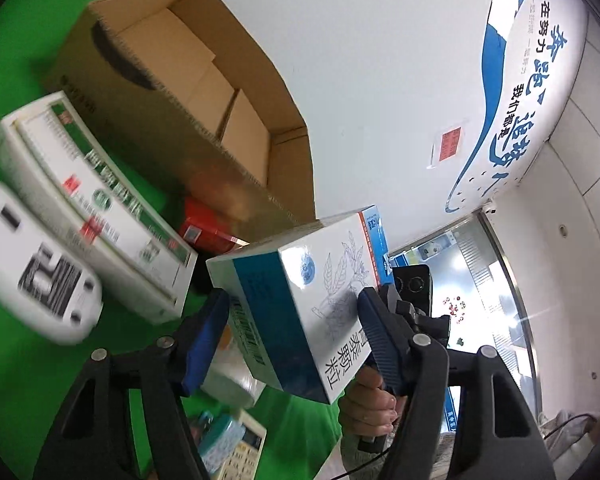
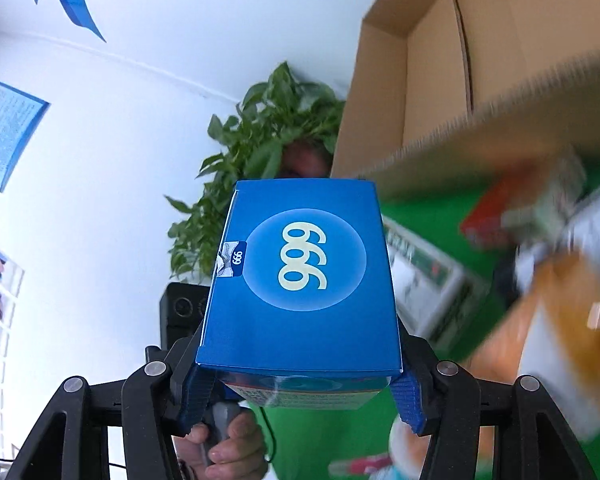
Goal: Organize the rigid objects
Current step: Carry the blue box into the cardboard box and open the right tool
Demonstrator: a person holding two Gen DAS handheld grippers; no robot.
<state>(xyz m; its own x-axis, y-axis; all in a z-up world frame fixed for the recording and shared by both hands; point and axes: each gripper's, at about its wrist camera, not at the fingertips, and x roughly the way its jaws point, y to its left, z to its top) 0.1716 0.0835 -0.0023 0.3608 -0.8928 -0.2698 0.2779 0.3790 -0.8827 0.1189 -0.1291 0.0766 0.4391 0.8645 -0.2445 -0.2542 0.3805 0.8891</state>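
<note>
Both grippers hold one box, white with a leaf drawing point(image 1: 300, 304) on one face and blue with "999" point(image 2: 300, 276) on another. My left gripper point(image 1: 296, 340) is shut on it, blue pads on two opposite sides. My right gripper point(image 2: 300, 400) is shut on its near end. The box is lifted above the green table point(image 1: 4, 360), in front of an open cardboard box point(image 1: 188, 92), which also shows in the right wrist view point(image 2: 440, 80).
A long white and green box point(image 1: 96, 200), a white power adapter point(image 1: 36, 264), a red box point(image 1: 204, 232), a calculator point(image 1: 240, 452) and a tape roll point(image 1: 228, 376) lie on the table. A potted plant point(image 2: 260, 144) and speaker point(image 2: 180, 312) stand behind.
</note>
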